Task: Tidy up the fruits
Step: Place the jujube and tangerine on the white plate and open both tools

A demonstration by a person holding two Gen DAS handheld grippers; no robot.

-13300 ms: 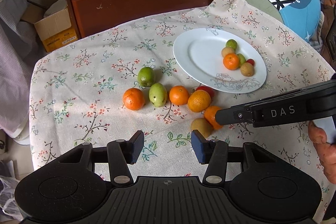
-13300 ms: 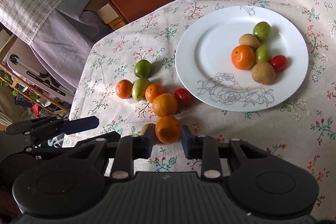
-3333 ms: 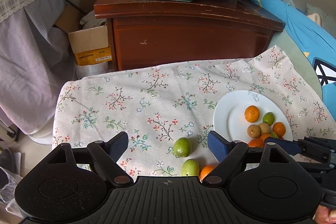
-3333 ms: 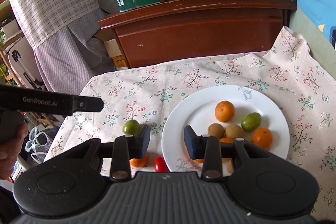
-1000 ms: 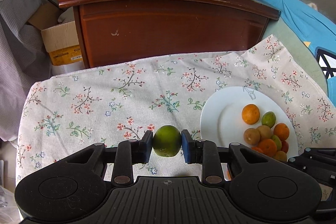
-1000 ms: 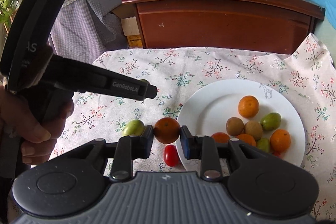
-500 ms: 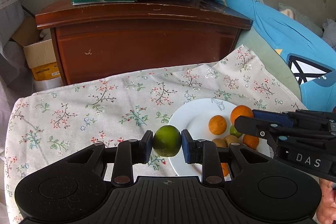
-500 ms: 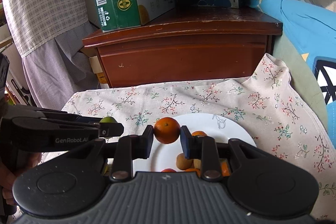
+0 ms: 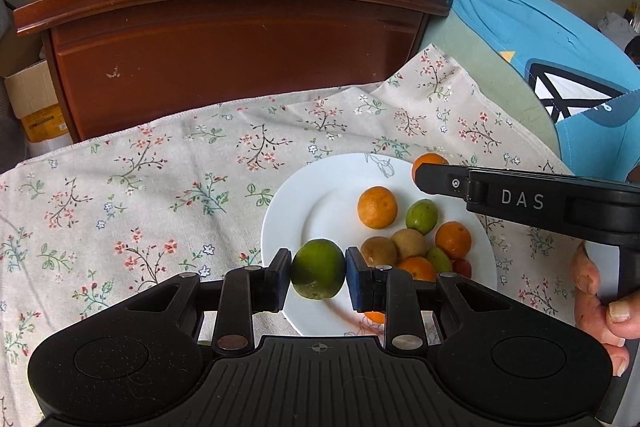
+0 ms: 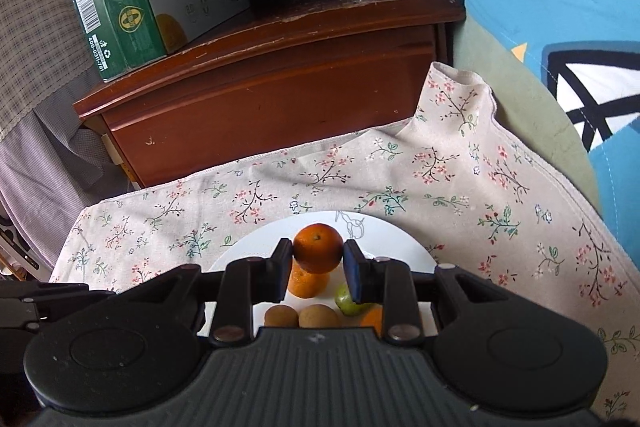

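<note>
The left gripper (image 9: pixel 318 275) pinches a green fruit (image 9: pixel 318 269) above the near edge of the white plate (image 9: pixel 296 211); the right gripper (image 10: pixel 318 265) pinches an orange (image 10: pixel 319 247) over the plate's far side. Both fruits look light, firm and round, likely to roll, so pads belong across the widest part. Gripper bodies hide the plate's near part.
</note>
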